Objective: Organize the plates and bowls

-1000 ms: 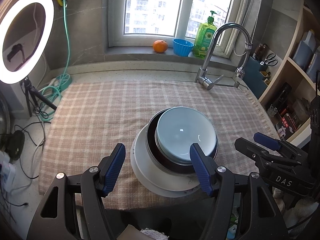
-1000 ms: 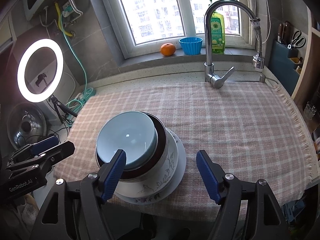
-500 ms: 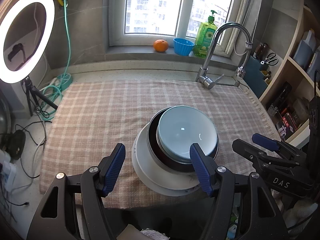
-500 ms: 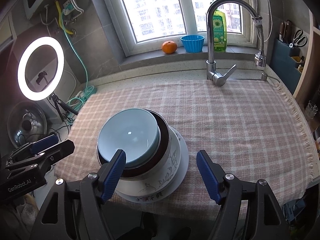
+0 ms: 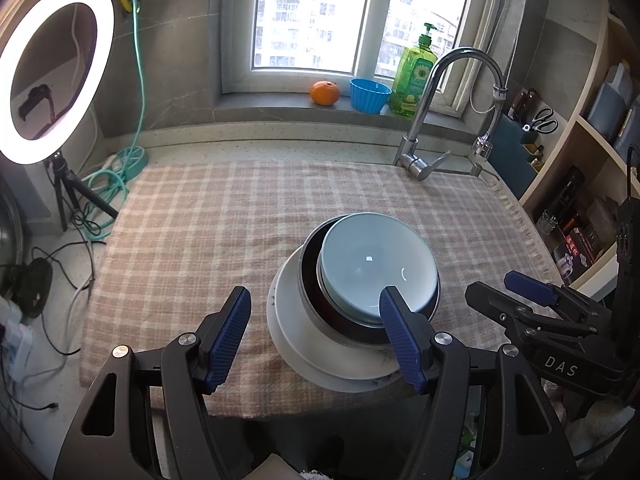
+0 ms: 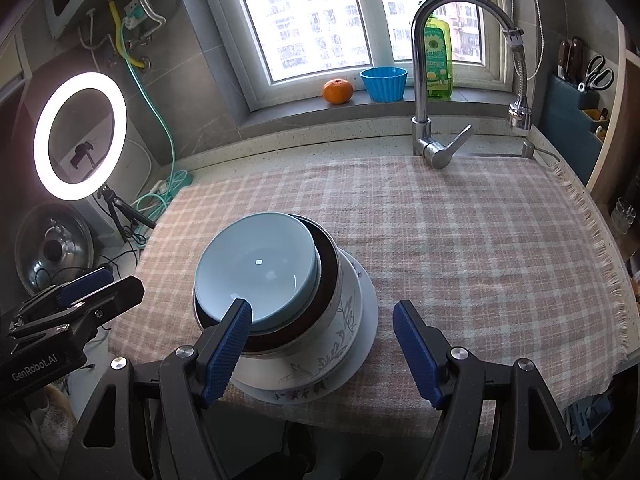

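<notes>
A stack stands near the front edge of the checked cloth: a pale blue bowl [image 5: 376, 264] [image 6: 256, 270] nests in a dark-lined bowl [image 5: 316, 300] [image 6: 326, 284] with a floral outside, on a white plate [image 5: 292, 332] [image 6: 360, 320]. My left gripper [image 5: 316, 304] hovers in front of the stack's left side, open, with nothing between its blue pads. My right gripper [image 6: 322, 316] hovers in front of the stack's right side, also open and holding nothing. Each gripper shows at the edge of the other's view.
The checked cloth [image 5: 208, 232] [image 6: 480, 248] covers the counter. A tap [image 5: 424, 152] [image 6: 424, 120] rises at the back. On the sill sit an orange [image 6: 338, 91], a blue cup [image 6: 383, 83] and a green soap bottle [image 6: 438, 60]. A ring light [image 5: 52, 76] and cables stand left; shelves [image 5: 592, 184] right.
</notes>
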